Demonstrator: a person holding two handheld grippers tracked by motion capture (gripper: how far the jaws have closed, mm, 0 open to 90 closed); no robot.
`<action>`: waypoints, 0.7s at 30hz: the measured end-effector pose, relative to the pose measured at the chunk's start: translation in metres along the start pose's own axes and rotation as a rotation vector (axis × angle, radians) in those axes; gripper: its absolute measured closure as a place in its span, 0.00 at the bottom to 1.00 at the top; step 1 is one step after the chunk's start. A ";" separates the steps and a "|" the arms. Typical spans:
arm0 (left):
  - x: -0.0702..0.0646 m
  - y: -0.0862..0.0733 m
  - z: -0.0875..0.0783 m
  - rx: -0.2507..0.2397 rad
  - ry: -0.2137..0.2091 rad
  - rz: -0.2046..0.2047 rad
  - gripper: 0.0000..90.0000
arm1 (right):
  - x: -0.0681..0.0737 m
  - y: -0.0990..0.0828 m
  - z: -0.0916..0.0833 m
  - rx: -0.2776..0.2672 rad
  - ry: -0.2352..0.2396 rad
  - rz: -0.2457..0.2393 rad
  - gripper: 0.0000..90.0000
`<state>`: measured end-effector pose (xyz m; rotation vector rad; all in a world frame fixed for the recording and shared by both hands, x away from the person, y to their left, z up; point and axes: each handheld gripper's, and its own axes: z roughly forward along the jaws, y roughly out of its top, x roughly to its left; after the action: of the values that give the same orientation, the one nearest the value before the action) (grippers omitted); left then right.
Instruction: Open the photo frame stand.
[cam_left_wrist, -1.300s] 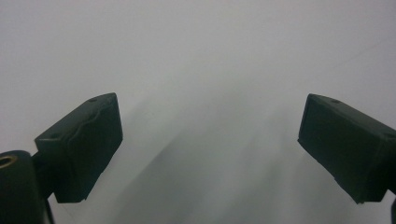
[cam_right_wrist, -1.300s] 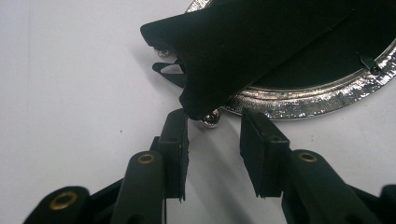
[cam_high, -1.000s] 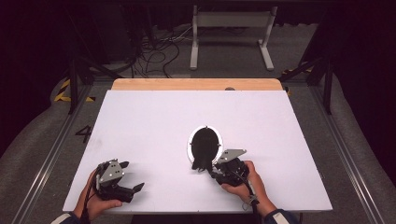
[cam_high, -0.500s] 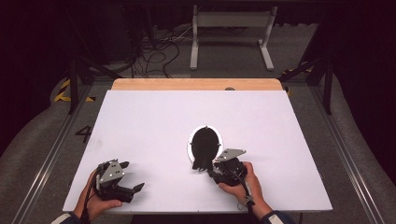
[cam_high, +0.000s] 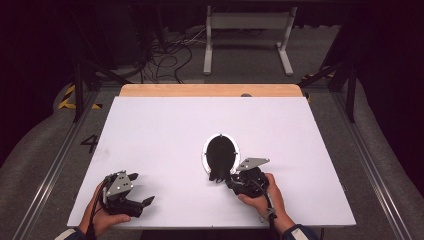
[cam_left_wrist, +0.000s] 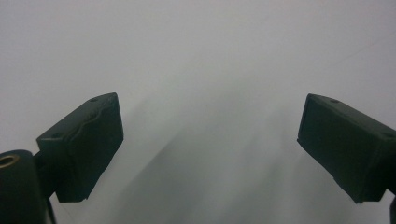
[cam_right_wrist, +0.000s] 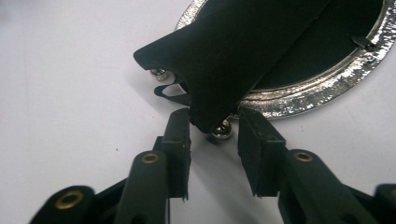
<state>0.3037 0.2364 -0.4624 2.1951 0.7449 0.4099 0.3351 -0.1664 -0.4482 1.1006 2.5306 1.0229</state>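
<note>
Closing on the black stand flap of an oval silver picture frame (cam_high: 220, 154) lying face down near the table's (cam_high: 160, 130) middle.

Frame's long axis runs away from the person; its black stand flap (cam_right_wrist: 233, 51) sticks out toward the right gripper (cam_right_wrist: 214, 122), tip and a small metal ball foot (cam_right_wrist: 222, 129) sitting between the fingers (cam_right_wrist: 180, 135). These have just been narrowing but, as far as I can tell, stand apart, not yet pressing. Right hand (cam_high: 260, 192) is clearly nearer. Left gripper (cam_high: 131, 192) rests well apart toward the near left edge, fingers spread wide over bare table. Nothing blocks the approach.
</note>
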 end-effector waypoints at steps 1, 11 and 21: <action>0.000 0.000 0.000 -0.001 0.000 -0.003 0.08 | 0.000 0.000 0.000 -0.001 0.004 0.001 0.76; -0.001 0.001 0.001 0.006 -0.005 0.006 0.08 | -0.006 0.001 -0.004 -0.041 0.063 0.059 0.76; -0.002 0.004 0.007 0.014 -0.011 0.001 0.08 | -0.028 0.000 0.003 -0.089 0.228 0.256 0.70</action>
<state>0.3068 0.2288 -0.4643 2.2090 0.7426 0.3945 0.3561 -0.1843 -0.4529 1.3795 2.5283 1.3845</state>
